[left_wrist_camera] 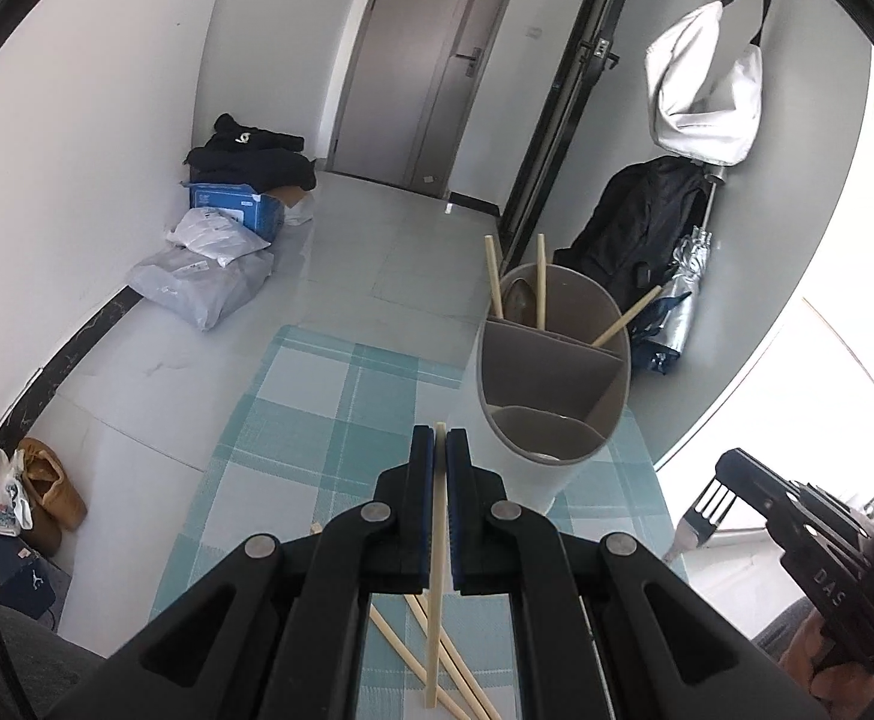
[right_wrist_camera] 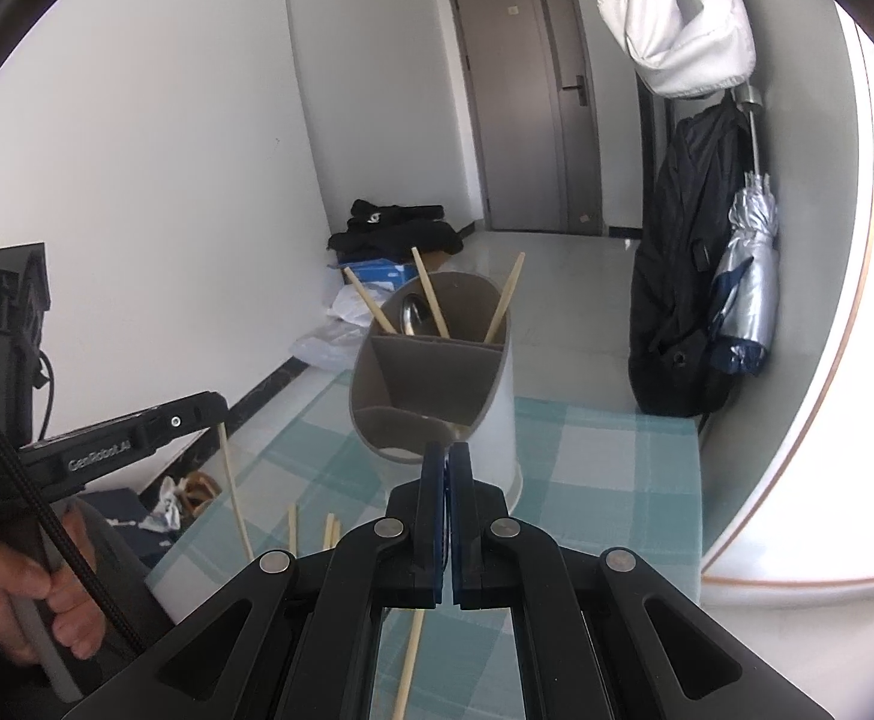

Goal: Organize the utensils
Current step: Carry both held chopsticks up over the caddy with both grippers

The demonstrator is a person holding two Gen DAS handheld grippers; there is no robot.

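Wooden chopstick (left_wrist_camera: 437,546) sits pinched in the closed left gripper (left_wrist_camera: 440,450); the closed right gripper (left_wrist_camera: 730,483) grips a fork (left_wrist_camera: 700,510). Holder (left_wrist_camera: 550,384) stands just ahead on the cloth (left_wrist_camera: 317,408). Tip the chopstick upright over the rear compartment, clearing the divider, before releasing.

Home entryway or hall, lived-in. A grey door (left_wrist_camera: 431,60) with a lever handle stands at 12 o'clock across a pale tiled floor (left_wrist_camera: 353,240); dark clothes on a blue box (left_wrist_camera: 239,204) and parcel bags (left_wrist_camera: 203,282) are heaped at 10 o'clock against the white wall. At 2 o'clock hang a white bag (left_wrist_camera: 706,90), a black jacket (left_wrist_camera: 646,222) and a folded silver umbrella (right_wrist_camera: 745,276); shoes (left_wrist_camera: 47,486) lie at 8 o'clock beside a counter with a teal checked cloth (left_wrist_camera: 305,420).
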